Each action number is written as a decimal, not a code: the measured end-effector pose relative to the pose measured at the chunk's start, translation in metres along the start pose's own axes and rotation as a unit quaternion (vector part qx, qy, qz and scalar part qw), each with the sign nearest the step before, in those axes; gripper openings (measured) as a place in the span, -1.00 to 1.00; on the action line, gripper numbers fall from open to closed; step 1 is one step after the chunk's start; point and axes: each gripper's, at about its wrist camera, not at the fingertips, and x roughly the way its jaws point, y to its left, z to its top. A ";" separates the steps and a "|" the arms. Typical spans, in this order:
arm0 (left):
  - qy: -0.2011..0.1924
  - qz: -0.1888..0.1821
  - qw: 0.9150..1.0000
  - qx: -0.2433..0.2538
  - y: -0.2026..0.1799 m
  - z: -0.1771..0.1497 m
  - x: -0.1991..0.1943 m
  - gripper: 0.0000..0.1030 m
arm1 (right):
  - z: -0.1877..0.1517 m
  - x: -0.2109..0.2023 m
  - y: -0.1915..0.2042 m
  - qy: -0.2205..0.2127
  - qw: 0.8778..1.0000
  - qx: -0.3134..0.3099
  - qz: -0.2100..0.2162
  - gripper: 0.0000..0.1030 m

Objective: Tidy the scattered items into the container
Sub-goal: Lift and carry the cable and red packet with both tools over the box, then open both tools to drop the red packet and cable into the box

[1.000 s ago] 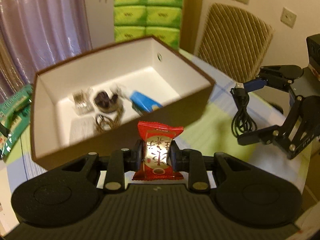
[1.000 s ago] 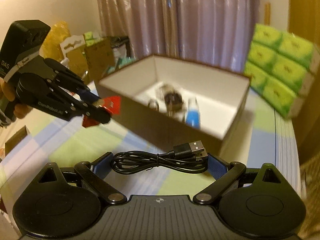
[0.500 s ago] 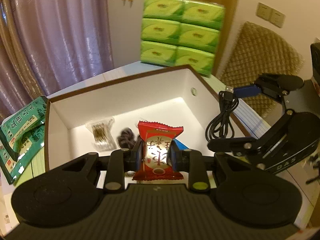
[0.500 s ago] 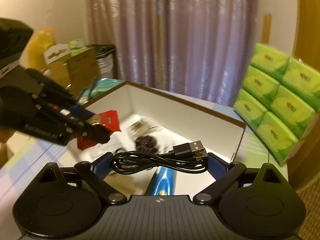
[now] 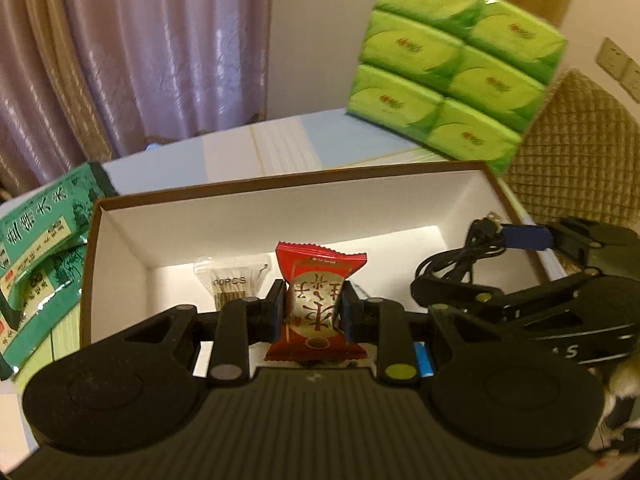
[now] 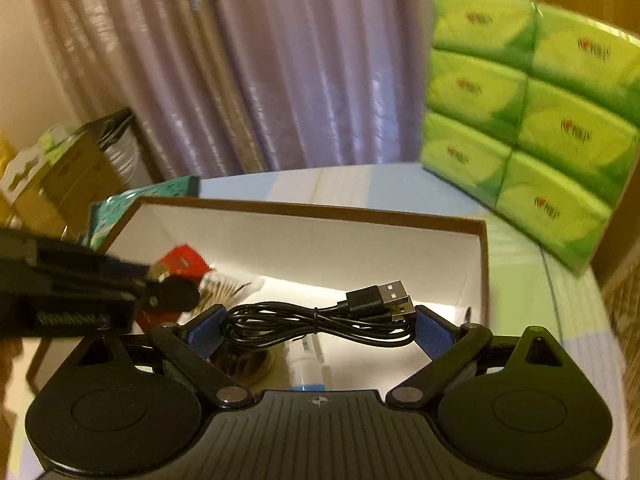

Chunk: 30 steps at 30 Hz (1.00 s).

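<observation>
My left gripper [image 5: 314, 312] is shut on a red snack packet [image 5: 318, 304] and holds it over the open white box [image 5: 280, 216] with a brown rim. My right gripper [image 6: 320, 326] is shut on a coiled black USB cable [image 6: 320, 320], also over the box [image 6: 320, 240]. In the left wrist view the right gripper [image 5: 480, 264] with the cable [image 5: 452, 264] hangs over the box's right side. In the right wrist view the left gripper [image 6: 168, 286] with the red packet [image 6: 182, 258] is at the left. A cotton swab bag [image 5: 232, 280], a dark round item [image 6: 240, 362] and a blue item [image 6: 306, 372] lie inside.
A stack of green tissue packs [image 5: 452, 76] stands behind the box on the right. Green tea packets [image 5: 36, 248] lie left of the box. A woven chair back [image 5: 572, 148] is at the right, curtains [image 6: 260, 72] behind, cartons [image 6: 60, 168] far left.
Both grippers have moved forward from in front of the box to over its inside, each still holding its item. The box now fills the lower part of both views.
</observation>
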 end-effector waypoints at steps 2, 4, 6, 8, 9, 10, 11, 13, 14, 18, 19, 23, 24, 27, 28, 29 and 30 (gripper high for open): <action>0.008 0.001 1.000 -0.013 0.006 0.001 0.011 -0.56 | 0.004 0.008 0.001 0.006 1.000 0.006 -0.012 0.83; 0.015 -0.002 1.000 -0.024 0.011 0.003 0.022 -0.56 | 0.005 0.016 0.001 0.011 1.000 0.008 -0.025 0.83; 0.020 -0.001 0.999 -0.027 0.013 0.004 0.031 -0.56 | 0.007 0.023 -0.001 0.018 0.999 0.013 -0.032 0.83; 0.024 -0.002 0.999 -0.026 0.014 0.004 0.039 -0.56 | 0.007 0.027 -0.004 0.020 0.999 0.016 -0.031 0.83; 0.025 -0.003 0.999 -0.026 0.014 0.005 0.043 -0.56 | 0.007 0.029 -0.004 0.020 0.999 0.013 -0.034 0.83; 0.026 -0.005 0.999 -0.026 0.015 0.005 0.046 -0.56 | 0.007 0.030 -0.004 0.019 0.999 0.007 -0.037 0.83; 0.027 -0.006 0.999 -0.026 0.015 0.006 0.050 -0.56 | 0.008 0.032 -0.004 0.019 0.999 0.003 -0.038 0.83; 0.028 -0.007 0.999 -0.028 0.016 0.008 0.056 -0.56 | 0.009 0.034 -0.004 0.018 0.999 -0.002 -0.039 0.83; 0.029 -0.008 0.999 -0.029 0.017 0.009 0.059 -0.56 | 0.010 0.035 -0.004 0.018 0.999 -0.004 -0.040 0.83; 0.032 -0.011 0.999 -0.030 0.020 0.013 0.068 -0.56 | 0.013 0.041 -0.003 0.015 0.999 -0.018 -0.048 0.83; 0.032 -0.014 0.999 -0.030 0.021 0.014 0.070 -0.55 | 0.013 0.042 -0.003 0.014 0.998 -0.023 -0.050 0.83; 0.031 -0.017 0.999 -0.036 0.022 0.015 0.077 -0.47 | 0.014 0.047 -0.003 0.014 0.997 -0.039 -0.059 0.83; 0.031 -0.014 0.999 -0.039 0.023 0.015 0.079 -0.36 | 0.014 0.047 -0.002 0.014 0.997 -0.043 -0.061 0.83; 0.032 -0.017 0.998 -0.044 0.027 0.015 0.082 -0.30 | 0.015 0.051 -0.001 0.013 0.996 -0.052 -0.065 0.83; 0.032 -0.019 0.998 -0.044 0.029 0.014 0.082 -0.30 | 0.015 0.052 -0.001 0.014 0.996 -0.055 -0.066 0.83; 0.032 -0.019 0.998 -0.043 0.029 0.014 0.082 -0.29 | 0.015 0.054 0.000 0.014 0.996 -0.057 -0.066 0.83; 0.031 -0.018 0.998 -0.042 0.030 0.013 0.082 -0.28 | 0.015 0.055 0.001 0.014 0.996 -0.060 -0.068 0.83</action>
